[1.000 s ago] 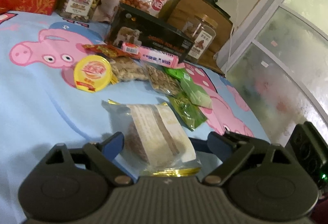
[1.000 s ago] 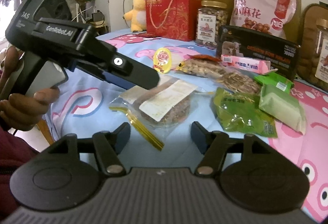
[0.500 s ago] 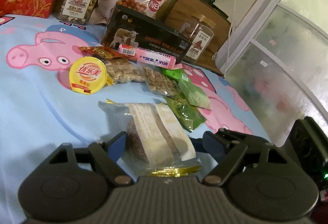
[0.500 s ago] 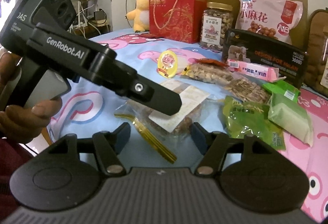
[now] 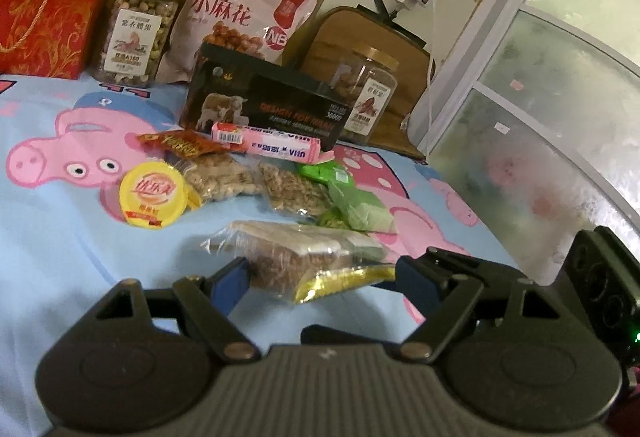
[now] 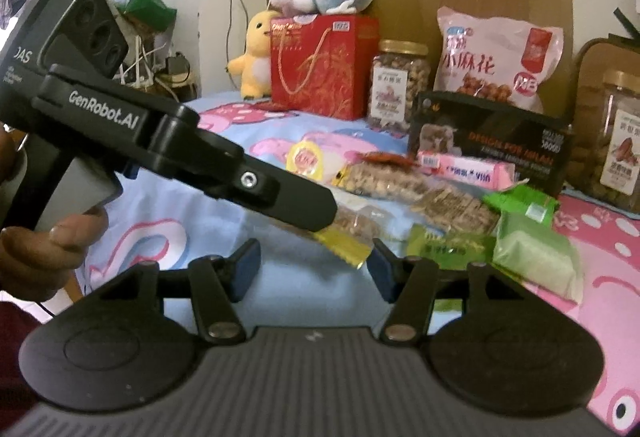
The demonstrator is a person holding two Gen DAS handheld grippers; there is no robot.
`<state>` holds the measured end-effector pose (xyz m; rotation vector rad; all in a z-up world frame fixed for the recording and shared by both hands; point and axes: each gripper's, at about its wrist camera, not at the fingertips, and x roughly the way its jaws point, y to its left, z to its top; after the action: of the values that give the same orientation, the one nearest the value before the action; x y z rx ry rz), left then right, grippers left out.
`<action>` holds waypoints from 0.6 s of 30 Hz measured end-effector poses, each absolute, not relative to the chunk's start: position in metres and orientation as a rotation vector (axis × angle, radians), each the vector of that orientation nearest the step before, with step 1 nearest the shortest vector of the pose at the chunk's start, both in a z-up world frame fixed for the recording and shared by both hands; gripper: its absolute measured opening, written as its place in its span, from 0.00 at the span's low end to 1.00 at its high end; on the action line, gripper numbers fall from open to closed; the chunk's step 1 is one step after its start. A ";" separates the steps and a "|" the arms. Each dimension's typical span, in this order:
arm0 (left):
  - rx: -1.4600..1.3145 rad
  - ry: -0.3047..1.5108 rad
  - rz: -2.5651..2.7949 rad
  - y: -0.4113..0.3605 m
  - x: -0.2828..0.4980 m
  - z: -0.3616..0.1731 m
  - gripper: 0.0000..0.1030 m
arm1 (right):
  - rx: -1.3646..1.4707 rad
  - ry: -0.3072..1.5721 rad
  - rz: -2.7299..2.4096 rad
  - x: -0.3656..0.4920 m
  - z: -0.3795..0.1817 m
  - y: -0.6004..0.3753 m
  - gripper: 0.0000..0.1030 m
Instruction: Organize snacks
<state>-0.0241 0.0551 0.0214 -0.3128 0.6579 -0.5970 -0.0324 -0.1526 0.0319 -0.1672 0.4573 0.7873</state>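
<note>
A clear zip bag of brown snack with a white label and gold edge (image 5: 308, 257) lies on the blue pig-print cloth (image 5: 60, 237). My left gripper (image 5: 320, 279) is open, low over the cloth, its fingers either side of the bag's near end. In the right wrist view the left gripper (image 6: 308, 215) crosses from the left and covers most of the bag (image 6: 346, 237). My right gripper (image 6: 314, 267) is open and empty, just in front of the bag's gold edge.
Behind the bag lie a yellow cup (image 5: 154, 195), nut and seed packets (image 5: 224, 177), green packets (image 5: 356, 201), a pink bar (image 5: 266, 143) and a black box (image 5: 264, 107). Jars (image 5: 138, 31), a pink bag (image 5: 244, 9) and a red gift bag (image 5: 44, 5) stand at the back.
My left gripper has dropped lower and moved forward around the zip bag's near end. The right gripper has moved closer to the bag. Both stay open.
</note>
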 end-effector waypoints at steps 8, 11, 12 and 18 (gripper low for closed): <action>-0.322 0.695 -0.612 0.056 -0.024 0.015 0.79 | -0.194 0.468 0.797 -0.036 0.031 -0.156 0.59; -0.341 0.734 -0.613 0.060 -0.022 0.006 0.82 | -0.217 0.516 0.826 -0.035 0.025 -0.156 0.59; -0.349 0.742 -0.614 0.061 -0.022 0.005 0.84 | -0.227 0.533 0.834 -0.035 0.022 -0.156 0.60; -0.363 0.736 -0.614 0.077 -0.031 0.005 0.92 | -0.261 0.565 0.842 -0.039 0.017 -0.159 0.61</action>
<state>-0.0311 0.0765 0.0050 -0.3635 0.7358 -0.6144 -0.0386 -0.1586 0.0166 -0.2610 0.5647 0.8417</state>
